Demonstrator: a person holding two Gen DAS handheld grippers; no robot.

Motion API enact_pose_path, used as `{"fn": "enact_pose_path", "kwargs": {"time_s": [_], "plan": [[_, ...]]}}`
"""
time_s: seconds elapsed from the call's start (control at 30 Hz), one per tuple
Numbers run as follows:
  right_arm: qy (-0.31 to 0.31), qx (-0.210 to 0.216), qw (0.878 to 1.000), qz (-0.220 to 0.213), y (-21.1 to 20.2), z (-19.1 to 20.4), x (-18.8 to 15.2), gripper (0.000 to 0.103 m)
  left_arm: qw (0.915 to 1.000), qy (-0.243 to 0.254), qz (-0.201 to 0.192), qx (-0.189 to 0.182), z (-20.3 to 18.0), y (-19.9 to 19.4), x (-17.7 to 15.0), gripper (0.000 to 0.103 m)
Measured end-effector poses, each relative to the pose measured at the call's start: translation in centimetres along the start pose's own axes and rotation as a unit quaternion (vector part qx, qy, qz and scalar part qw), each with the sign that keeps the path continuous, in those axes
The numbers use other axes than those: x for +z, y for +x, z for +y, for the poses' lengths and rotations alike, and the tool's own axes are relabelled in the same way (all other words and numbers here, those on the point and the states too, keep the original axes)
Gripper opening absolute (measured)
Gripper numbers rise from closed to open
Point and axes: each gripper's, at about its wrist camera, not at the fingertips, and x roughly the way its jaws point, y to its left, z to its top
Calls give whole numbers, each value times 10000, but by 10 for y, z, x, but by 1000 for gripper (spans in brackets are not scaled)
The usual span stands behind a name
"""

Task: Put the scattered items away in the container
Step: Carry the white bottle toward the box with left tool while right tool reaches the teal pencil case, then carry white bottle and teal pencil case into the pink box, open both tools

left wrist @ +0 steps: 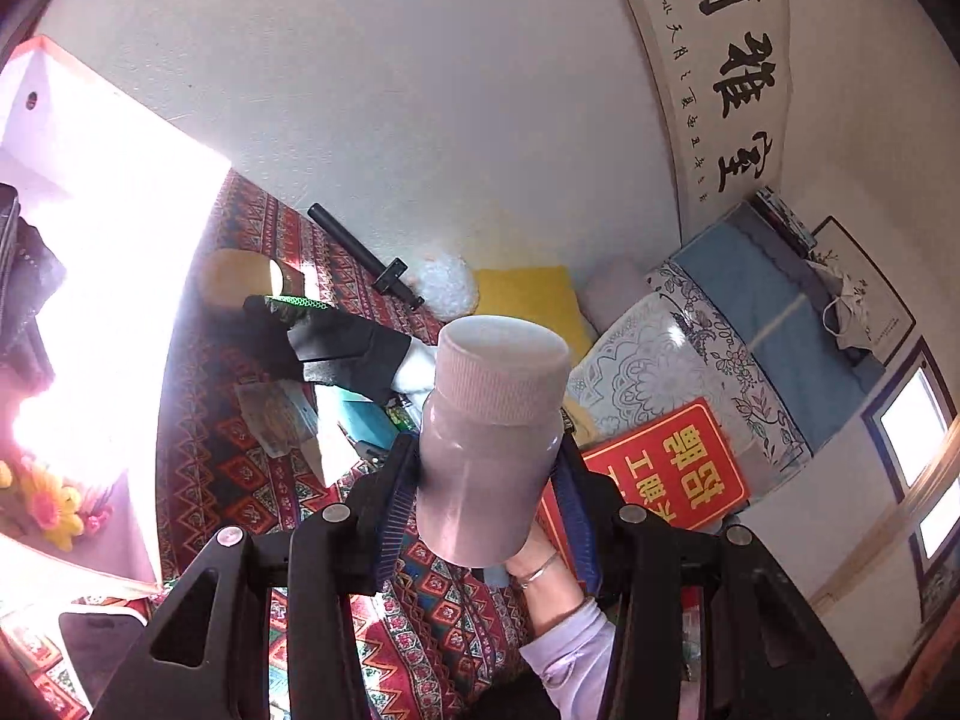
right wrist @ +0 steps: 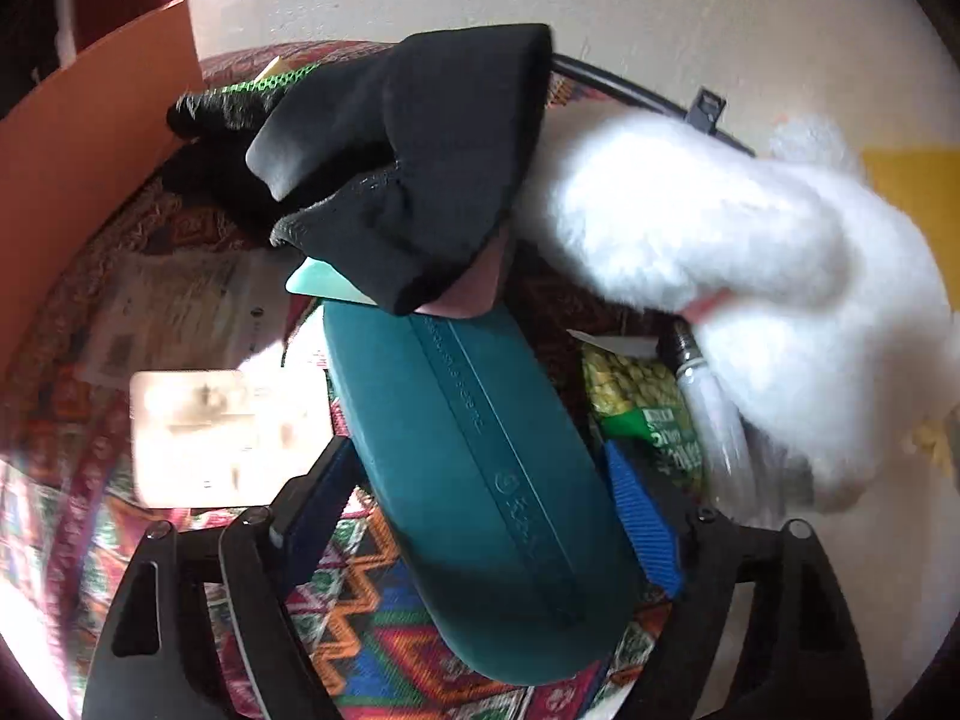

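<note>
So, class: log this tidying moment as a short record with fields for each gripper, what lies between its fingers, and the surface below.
left gripper: shut on a pale capped bottle, lifted off the cloth
right gripper: around a teal case; the pads do not clearly press it
on teal case: black glove
surface: patterned cloth
</note>
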Motion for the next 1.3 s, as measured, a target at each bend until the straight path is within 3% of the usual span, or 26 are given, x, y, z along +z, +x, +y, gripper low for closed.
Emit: {"fn": "enact_pose_path", "kwargs": {"time_s": [0.07,0.23,0.27,0.3,0.33,0.4,0.5,0.53,0.57,0.63,0.7,0.73,0.77,0.8,0.87,0.93,1.1,1.23,1.3], "plan": [[660,619,9959,74,-12,-12,-2,68,9999,-19,-111,31,2,-10,1,42],[1676,1571,9728,-311,-55,-33,-7,65,9991,-74,-419,-44,7,-35,3,42],[1787,1786,9665,-448,-67,-35,-7,54,9989,-81,-461,-44,7,-40,4,42],[1902,2163,9555,-635,-78,-38,-7,32,9987,-95,-502,-48,8,-45,4,42],[2083,2351,9466,-727,-88,-41,-5,0,9985,-107,-542,-52,9,-49,4,42],[2226,2628,9342,-928,-105,-42,1,0,9980,-110,-617,-11,11,-57,4,42],[1773,2185,9552,-921,-110,-15,10,5,9974,-174,-703,7,16,-66,3,42],[1586,2142,9610,-741,-105,-7,13,18,9973,-177,-718,17,16,-68,2,42],[1452,2097,9657,-478,-95,2,12,53,9973,-156,-721,46,16,-70,2,42],[1243,1609,9789,224,-73,23,9,101,9973,-99,-715,107,14,-72,1,42],[1065,1520,9811,542,-53,37,5,100,9974,-76,-712,105,14,-72,0,42],[1030,1502,9809,685,-42,41,3,93,9974,-73,-710,108,14,-73,0,42],[1021,1436,9806,861,-29,45,1,61,9974,-70,-714,117,15,-73,0,42],[1056,1402,9786,1074,-16,47,-2,52,9973,-71,-719,119,15,-73,0,42],[1218,1392,9756,1187,0,45,-5,42,9973,-92,-720,101,17,-73,-1,42],[1408,1535,9722,1073,-4,39,-2,40,9973,-103,-721,120,18,-73,-1,42],[1926,2186,9563,250,-44,25,11,39,9961,-171,-861,129,23,-87,0,42],[2310,3087,9190,-826,-113,24,24,39,9933,-358,-1095,125,22,-110,5,42],[2196,3507,8961,-1607,-170,37,32,39,9891,-217,-1401,392,8,-129,14,42]]}}
